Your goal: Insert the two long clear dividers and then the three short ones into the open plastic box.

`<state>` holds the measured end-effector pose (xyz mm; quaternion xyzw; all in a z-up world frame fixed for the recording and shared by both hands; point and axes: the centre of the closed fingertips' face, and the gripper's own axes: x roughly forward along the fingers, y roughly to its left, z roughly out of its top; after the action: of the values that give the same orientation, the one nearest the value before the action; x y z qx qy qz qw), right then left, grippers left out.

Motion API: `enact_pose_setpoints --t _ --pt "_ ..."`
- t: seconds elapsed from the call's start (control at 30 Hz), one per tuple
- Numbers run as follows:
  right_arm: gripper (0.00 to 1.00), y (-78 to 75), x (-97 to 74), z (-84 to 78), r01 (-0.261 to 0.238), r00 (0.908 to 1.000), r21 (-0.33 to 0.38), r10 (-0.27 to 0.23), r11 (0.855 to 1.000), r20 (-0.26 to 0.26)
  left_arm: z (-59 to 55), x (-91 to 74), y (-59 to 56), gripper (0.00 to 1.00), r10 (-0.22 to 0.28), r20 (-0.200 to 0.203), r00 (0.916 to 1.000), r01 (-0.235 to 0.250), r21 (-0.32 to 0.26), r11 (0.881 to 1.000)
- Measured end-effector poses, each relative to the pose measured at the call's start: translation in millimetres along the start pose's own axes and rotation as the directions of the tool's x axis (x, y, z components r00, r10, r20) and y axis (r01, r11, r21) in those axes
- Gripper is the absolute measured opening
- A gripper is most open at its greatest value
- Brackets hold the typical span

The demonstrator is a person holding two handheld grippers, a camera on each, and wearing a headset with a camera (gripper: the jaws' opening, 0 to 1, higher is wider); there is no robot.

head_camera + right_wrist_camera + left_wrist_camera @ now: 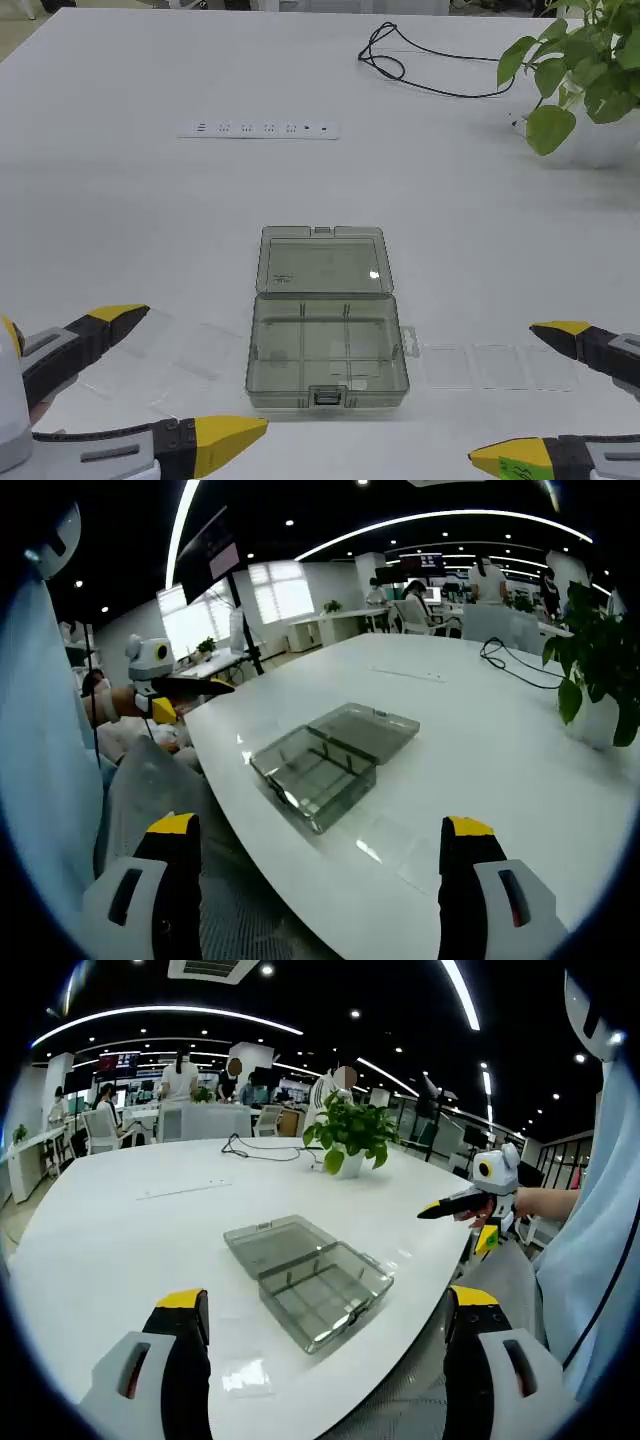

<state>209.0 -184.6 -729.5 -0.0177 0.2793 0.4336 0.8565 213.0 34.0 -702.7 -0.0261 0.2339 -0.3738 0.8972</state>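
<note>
Box (328, 360) lies open near the worktop's (120, 200) near edge, about midway along it, with its lid (322, 262) folded flat behind it toward the far edge. I can see faint cross lines in the smoky base, but I cannot tell whether they are moulded ribs or something standing in it. Just left of the box two long dividers (165, 350) lie flat, hard to make out against the white. Just right of it three short dividers (497, 366) lie side by side in a row, the first close beside the box. My left gripper (195, 370) hangs by the near edge on the left, jaws wide and holding nothing, and in the head view the long dividers show between its yellow tips. My right gripper (505, 392) hangs by the near edge on the right, jaws just as wide and empty, and the short dividers lie between it and the box. Well back, a white strip (258, 129) of sockets lies flat, a black cable (420, 70) loops toward the far edge, and a plant (585, 60) stands at the far right corner. Both gripper views show people at desks beyond the worktop.
</note>
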Motion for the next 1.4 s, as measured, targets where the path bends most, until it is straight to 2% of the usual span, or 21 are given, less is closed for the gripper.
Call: enact_pose_setpoints --t 0.37,0.57,0.73,0.9,1.1,1.4 --pt "1.0 -0.1 -3.3 -2.2 -0.007 0.9998 -0.017 0.006 1.0 -0.02 -0.4 1.7 -1.6 0.99 -0.005 -0.017 0.9998 0.006 0.02 1.0" --pt "1.0 -5.6 -7.1 1.1 0.006 0.9998 -0.028 -0.006 1.0 -0.018 1.2 0.9 -0.1 0.99 -0.002 -0.01 0.9999 0.002 0.022 1.0" --pt "1.0 -2.4 -6.4 2.5 0.008 0.9998 -0.036 -0.009 0.999 -0.016 1.4 0.0 0.0 0.99 -0.001 -0.004 1.0 0.001 0.02 1.0" --pt "1.0 7.1 0.6 -4.9 -0.007 0.9987 -0.077 0.003 0.997 -0.051 -0.6 0.0 0.8 0.99 0.0 -0.007 1.0 0.0 0.023 1.0" --pt "1.0 13.5 4.1 -12.2 -0.022 0.9976 -0.074 0.017 0.997 -0.068 -0.3 -0.4 3.0 0.99 0.004 -0.001 1.0 -0.004 0.023 1.0" --pt "1.0 5.2 -0.1 -14.6 -0.012 0.9977 -0.066 0.007 0.998 -0.067 -2.3 0.8 5.1 0.99 0.006 -0.004 1.0 -0.006 0.015 1.0"
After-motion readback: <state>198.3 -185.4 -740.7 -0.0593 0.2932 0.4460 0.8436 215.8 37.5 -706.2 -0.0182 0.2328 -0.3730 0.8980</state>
